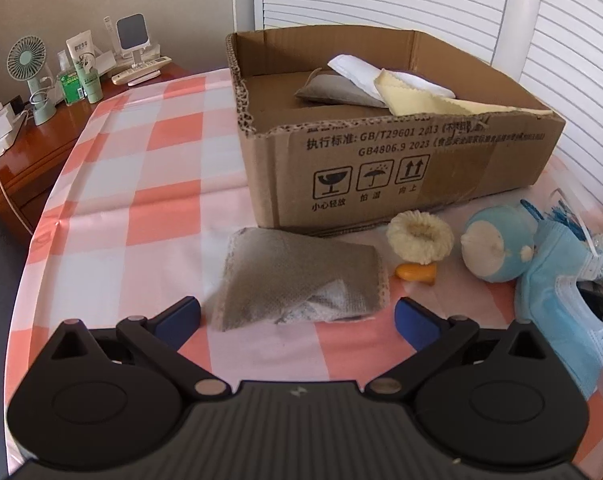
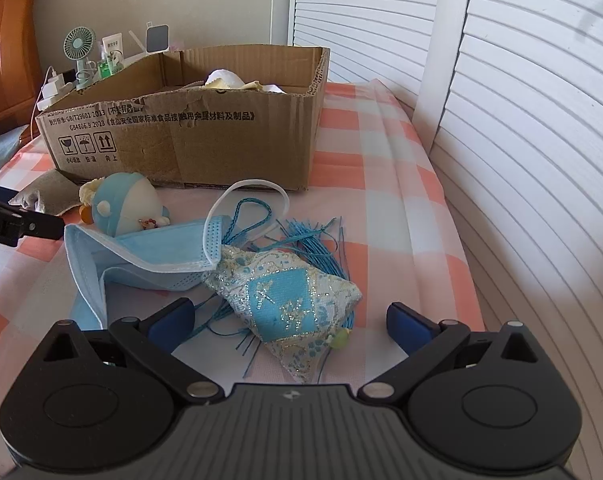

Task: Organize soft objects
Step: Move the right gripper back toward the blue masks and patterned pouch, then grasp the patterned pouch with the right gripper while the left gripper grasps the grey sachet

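Observation:
A cardboard box (image 1: 381,160) stands on the checked bedcover and holds a grey pouch (image 1: 337,94), a white cloth (image 1: 365,72) and a yellow cloth (image 1: 421,100). My left gripper (image 1: 297,320) is open, its fingers either side of a grey pouch (image 1: 301,276) lying before the box. My right gripper (image 2: 289,320) is open around a blue embroidered sachet (image 2: 289,300) with tassels. A blue face mask (image 2: 149,256) and a blue plush toy (image 2: 125,204) lie to its left. A cream scrunchie (image 1: 419,238) and an orange piece (image 1: 415,273) lie near the box.
A wooden nightstand (image 1: 41,148) at the left carries a small fan (image 1: 27,64), bottles, remotes and a charger. White louvred doors (image 2: 521,140) run along the right of the bed. The box also shows in the right wrist view (image 2: 205,140).

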A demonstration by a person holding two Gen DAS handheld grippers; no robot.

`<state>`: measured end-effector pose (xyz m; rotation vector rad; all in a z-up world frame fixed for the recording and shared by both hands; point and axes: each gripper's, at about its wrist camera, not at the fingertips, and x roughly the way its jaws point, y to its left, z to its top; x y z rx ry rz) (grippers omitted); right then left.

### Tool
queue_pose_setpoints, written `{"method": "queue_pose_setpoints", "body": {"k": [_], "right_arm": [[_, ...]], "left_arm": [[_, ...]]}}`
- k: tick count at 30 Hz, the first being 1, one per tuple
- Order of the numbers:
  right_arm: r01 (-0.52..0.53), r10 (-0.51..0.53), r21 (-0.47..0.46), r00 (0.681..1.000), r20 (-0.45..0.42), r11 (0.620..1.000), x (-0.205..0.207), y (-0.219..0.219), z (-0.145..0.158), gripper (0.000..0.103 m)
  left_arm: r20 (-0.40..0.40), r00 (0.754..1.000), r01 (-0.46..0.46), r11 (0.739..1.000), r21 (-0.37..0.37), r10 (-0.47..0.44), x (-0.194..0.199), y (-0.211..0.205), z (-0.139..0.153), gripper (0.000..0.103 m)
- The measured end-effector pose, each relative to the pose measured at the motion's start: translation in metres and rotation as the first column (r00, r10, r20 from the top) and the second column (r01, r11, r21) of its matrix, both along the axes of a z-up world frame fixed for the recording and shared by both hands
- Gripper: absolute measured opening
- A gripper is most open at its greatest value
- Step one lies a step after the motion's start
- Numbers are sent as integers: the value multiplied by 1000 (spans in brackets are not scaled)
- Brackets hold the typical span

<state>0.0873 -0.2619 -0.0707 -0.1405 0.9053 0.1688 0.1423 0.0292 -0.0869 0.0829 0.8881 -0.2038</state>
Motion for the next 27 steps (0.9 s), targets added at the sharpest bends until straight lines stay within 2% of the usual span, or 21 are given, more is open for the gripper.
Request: {"method": "queue_pose_setpoints", "body": {"k": [10,11,14,15,19,22,27], "right_arm": [[0,0,3,1000,14,1000,-2,0,-1,103],[0,0,5,1000,15,1000,-3,0,-1,103],[-1,1,5,1000,21,1000,-4,-1,-1,103],[-2,2,5,1000,23,1000,-5,-1,-1,103],[-6,6,-13,1000,8,1000,-3,1,2,103],[-15,17,-51,999,29,999,-4,7,5,102],[-48,51,-58,997,61,997,-3,15,11,89]], "left_arm": [[37,999,21,999,48,-23,17,-9,2,99],[35,999,26,999,43,-28,18,-9,2,96],[25,999,44,999,5,-44,19,-7,4,78],[21,998,53,998,-16,-53,18,-7,5,77],[25,998,52,999,-13,-52,14,-10,6,76],[24,998,51,999,-13,-51,12,-10,6,76],[22,999,48,999,-9,-48,12,-10,6,77]]}}
